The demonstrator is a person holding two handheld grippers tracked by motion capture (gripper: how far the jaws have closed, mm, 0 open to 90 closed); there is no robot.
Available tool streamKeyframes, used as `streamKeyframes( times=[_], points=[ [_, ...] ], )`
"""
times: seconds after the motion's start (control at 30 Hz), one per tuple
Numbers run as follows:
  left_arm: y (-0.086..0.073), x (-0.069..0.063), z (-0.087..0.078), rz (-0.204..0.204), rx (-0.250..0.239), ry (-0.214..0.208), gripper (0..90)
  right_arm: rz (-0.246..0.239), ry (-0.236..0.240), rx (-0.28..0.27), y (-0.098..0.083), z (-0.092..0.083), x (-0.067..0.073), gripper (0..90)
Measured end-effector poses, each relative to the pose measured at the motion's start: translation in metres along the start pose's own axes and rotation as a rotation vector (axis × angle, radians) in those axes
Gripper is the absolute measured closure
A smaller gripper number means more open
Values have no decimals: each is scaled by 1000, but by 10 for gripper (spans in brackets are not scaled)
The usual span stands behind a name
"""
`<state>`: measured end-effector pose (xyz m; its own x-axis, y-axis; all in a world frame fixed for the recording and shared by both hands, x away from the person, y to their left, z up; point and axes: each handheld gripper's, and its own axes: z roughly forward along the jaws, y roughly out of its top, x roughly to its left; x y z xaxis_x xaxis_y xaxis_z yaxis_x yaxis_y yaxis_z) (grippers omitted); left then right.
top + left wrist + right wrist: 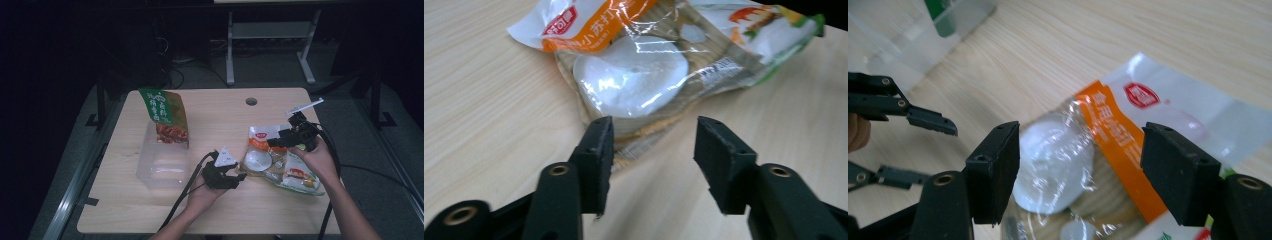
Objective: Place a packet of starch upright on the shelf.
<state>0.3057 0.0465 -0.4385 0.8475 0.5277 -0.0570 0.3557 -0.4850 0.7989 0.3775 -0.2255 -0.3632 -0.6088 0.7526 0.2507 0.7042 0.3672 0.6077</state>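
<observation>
A clear snack packet (292,172) with an orange band and a white round disc inside lies flat on the right half of the wooden table (220,115). My left gripper (240,176) sits just left of it, jaws open and pointing at its near edge. In the left gripper view the packet (634,75) lies just beyond the left gripper (651,142), its edge next to the left pad, not pinched. My right gripper (272,143) hovers over the packet's far end with its jaws open. In the right gripper view the packet (1083,145) lies below the right gripper (1080,165), and the left gripper's fingers (928,120) show at the left.
A clear plastic box (162,162) stands on the left half of the table. A green and red snack bag (165,117) leans upright at its far end. A round cable hole (251,101) is near the table's far edge. Cables trail off the front edge.
</observation>
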Motion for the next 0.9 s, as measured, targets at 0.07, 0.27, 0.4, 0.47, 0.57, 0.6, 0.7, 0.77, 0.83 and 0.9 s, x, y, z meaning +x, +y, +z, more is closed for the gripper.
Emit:
streamKeyframes(
  times=[0.07,0.27,0.4,0.47,0.57,0.6,0.7,0.77,0.83,0.9],
  points=[
    [1,1,6,-6,16,2,550,11,-3,9,-5,1,-5,312],
    [3,5,19,-15,41,5,617,39,-35,42,-16,6,-18,313],
    [5,6,27,-16,63,5,635,72,-51,60,-25,10,-27,309],
    [6,6,30,-20,68,6,636,84,-60,66,-29,12,-31,308],
    [5,6,36,-26,79,5,637,103,-53,71,-34,16,-37,310],
    [5,6,37,-27,84,5,639,106,-49,73,-35,17,-38,310],
    [4,7,40,-29,92,2,640,122,-43,90,-36,23,-42,307],
    [4,7,41,-26,95,3,640,131,-38,102,-35,27,-44,310],
    [4,7,41,-23,98,4,640,134,-35,106,-35,31,-45,315],
    [4,7,41,-24,96,5,641,145,-30,111,-34,35,-48,325]
  ],
)
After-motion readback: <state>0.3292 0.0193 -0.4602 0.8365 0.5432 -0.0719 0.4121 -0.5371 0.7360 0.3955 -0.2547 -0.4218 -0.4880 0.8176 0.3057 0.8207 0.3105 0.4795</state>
